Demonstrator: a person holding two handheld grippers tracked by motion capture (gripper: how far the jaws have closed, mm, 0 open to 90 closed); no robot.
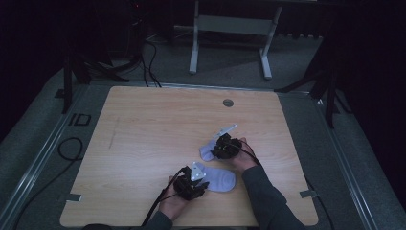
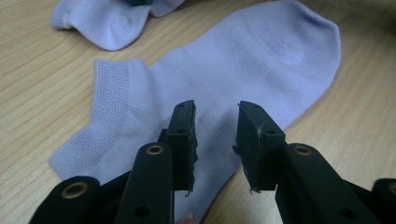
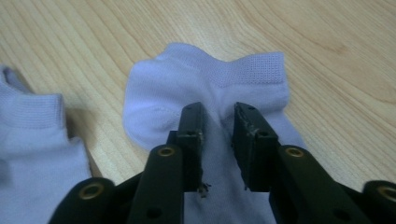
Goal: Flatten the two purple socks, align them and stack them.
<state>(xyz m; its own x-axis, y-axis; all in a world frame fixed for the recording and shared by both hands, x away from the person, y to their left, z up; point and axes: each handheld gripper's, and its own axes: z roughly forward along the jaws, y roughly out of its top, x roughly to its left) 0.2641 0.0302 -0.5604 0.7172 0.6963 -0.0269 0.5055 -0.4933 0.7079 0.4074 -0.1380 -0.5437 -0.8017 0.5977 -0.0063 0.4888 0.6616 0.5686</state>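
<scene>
Two lavender ankle socks lie on the wooden table (image 1: 158,124). One sock (image 1: 219,179) (image 2: 224,70) lies flat near the front edge, its ribbed cuff to the left in the left gripper view. My left gripper (image 1: 205,186) (image 2: 215,112) hovers low over its middle, jaws apart, nothing pinched. The other sock (image 1: 207,152) (image 3: 205,79) lies bunched a little farther back. My right gripper (image 1: 216,150) (image 3: 218,109) is right on it, jaws a narrow gap apart with the fabric lying between them, cuff just beyond the tips. Each sock also appears at the edge of the other gripper's view (image 2: 107,23) (image 3: 32,140).
A round grommet (image 1: 228,102) sits near the table's far edge. Beyond the table stands a grey metal frame (image 1: 230,24) on the floor. Cables (image 1: 69,148) loop on the grey floor at the left. Bare wood stretches across the left and far parts of the table.
</scene>
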